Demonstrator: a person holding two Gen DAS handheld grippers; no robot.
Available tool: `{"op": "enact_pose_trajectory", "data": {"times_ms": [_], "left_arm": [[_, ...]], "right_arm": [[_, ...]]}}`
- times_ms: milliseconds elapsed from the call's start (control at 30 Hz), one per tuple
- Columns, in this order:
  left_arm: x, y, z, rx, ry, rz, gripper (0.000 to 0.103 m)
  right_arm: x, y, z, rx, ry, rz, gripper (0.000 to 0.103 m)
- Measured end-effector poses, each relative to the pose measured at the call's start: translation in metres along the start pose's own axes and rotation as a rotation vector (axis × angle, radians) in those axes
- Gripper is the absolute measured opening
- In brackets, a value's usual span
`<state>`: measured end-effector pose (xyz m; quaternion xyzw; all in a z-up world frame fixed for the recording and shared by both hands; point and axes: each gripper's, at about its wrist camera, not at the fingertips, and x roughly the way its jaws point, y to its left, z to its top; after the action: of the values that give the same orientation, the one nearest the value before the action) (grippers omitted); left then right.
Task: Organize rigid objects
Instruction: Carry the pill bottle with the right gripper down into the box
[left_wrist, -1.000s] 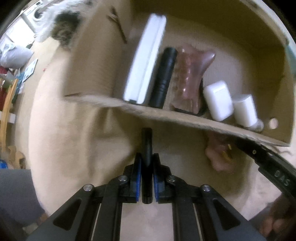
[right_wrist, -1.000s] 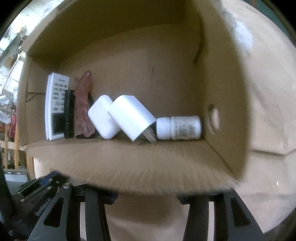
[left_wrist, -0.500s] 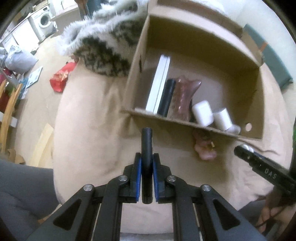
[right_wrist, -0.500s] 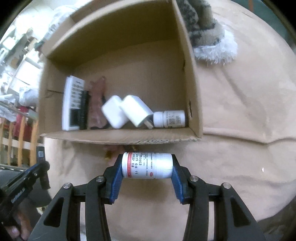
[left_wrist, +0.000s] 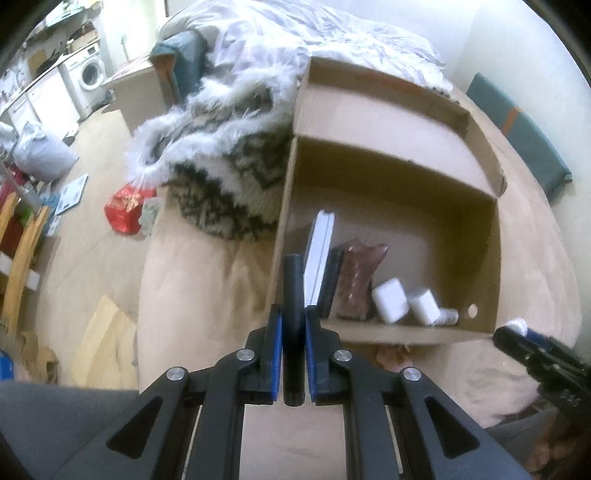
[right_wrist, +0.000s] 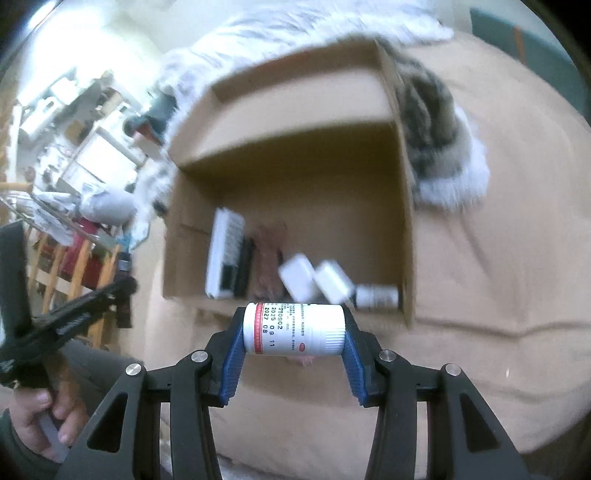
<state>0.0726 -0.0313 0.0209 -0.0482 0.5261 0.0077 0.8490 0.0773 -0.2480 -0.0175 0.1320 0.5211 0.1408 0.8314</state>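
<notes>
Inside box (left_wrist: 388, 332): six items already lined along the near wall.
Left gripper (left_wrist: 293, 332): pinching a black cylinder (left_wrist: 293, 288), outside the box.
Right gripper (right_wrist: 294, 332): clamping a white bottle (right_wrist: 294, 328) (lying sideways).
Left to do: both still need placing.

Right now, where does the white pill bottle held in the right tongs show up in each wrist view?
Left wrist view: only the white pill bottle's end shows at the far right edge, beside the cardboard box's right wall.
Right wrist view: the bottle lies sideways at lower centre, clamped in the right tongs.
Shared landmark: the white remote standing at the box's left end.
</notes>
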Motion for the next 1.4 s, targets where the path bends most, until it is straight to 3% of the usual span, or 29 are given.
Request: {"op": "enact_pose_trajectory", "data": {"times_ms": [133,333,567,667,767,900,1400], "left_arm": [[0.003,-0.01,0.016,0.029,-0.02,-0.01,0.01],[0.017,-0.023,0.04,0.064,-0.021,-0.016,0.01],[0.043,-0.035,0.054,0.095,0.0,-0.013,0.01],[0.06,-0.037,0.055,0.095,0.043,-0.102,0.01],[0.075,-0.037,0.053,0.1,0.044,-0.081,0.01],[0.093,-0.037,0.05,0.101,0.066,-0.107,0.01],[0.113,-0.041,0.042,0.133,0.046,-0.103,0.01]], "right_arm": [[-0.003,0.007,0.022,-0.059,-0.062,-0.032,0.05],[0.016,-0.004,0.047,-0.046,-0.071,-0.028,0.05],[0.039,-0.015,0.053,-0.019,-0.066,-0.005,0.05],[0.05,-0.02,0.051,-0.011,-0.046,0.002,0.05],[0.06,-0.022,0.052,-0.021,-0.028,-0.011,0.05],[0.07,-0.023,0.051,-0.015,-0.009,-0.01,0.05],[0.097,-0.019,0.054,-0.004,0.049,-0.018,0.05]]}}
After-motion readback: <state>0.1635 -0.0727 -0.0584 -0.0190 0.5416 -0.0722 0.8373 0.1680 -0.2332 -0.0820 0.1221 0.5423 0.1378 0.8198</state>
